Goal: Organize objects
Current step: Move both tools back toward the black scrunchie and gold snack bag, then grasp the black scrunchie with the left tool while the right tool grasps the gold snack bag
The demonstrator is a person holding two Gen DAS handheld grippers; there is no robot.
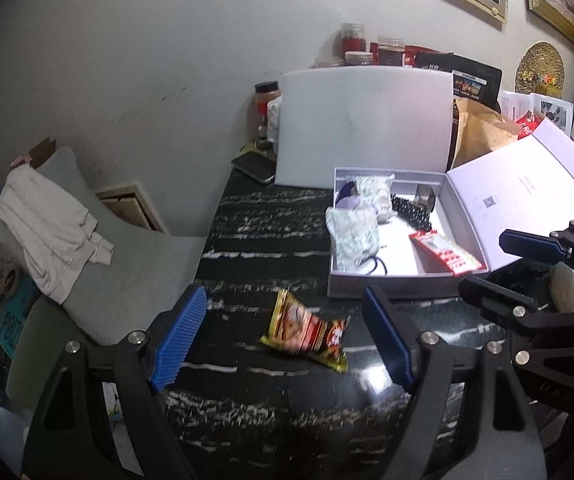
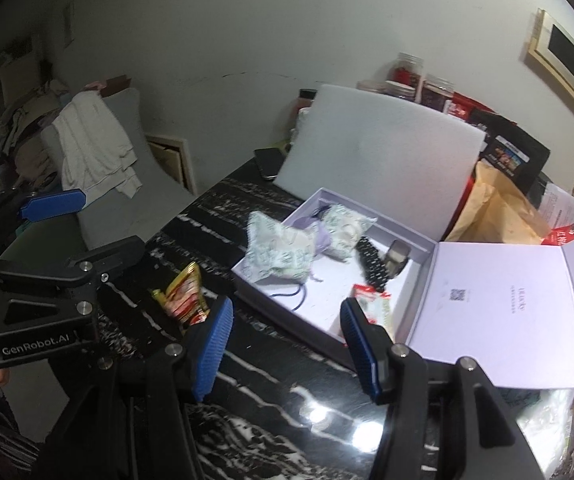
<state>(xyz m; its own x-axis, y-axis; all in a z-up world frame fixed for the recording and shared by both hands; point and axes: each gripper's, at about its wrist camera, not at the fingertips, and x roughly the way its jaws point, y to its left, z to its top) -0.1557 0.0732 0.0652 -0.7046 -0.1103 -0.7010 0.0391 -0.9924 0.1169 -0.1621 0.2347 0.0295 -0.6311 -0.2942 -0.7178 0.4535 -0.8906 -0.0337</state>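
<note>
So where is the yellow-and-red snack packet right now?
The snack packet lies on the black marble table, outside the open box and just in front of its near-left corner; in the left wrist view it sits between the open left gripper's fingers.

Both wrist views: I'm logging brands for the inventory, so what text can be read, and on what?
"GenRobot.AI": body of the left tongs.
"POL...", cut off: teal item beside the table.
Box lid: QR code and small print, too small.
Snack packet: blurred, unreadable.

Dim indoor light, glare spots on the glossy table [image 2: 339,420] (motion-blurred throughout), dark fisheye-bent corners.
</note>
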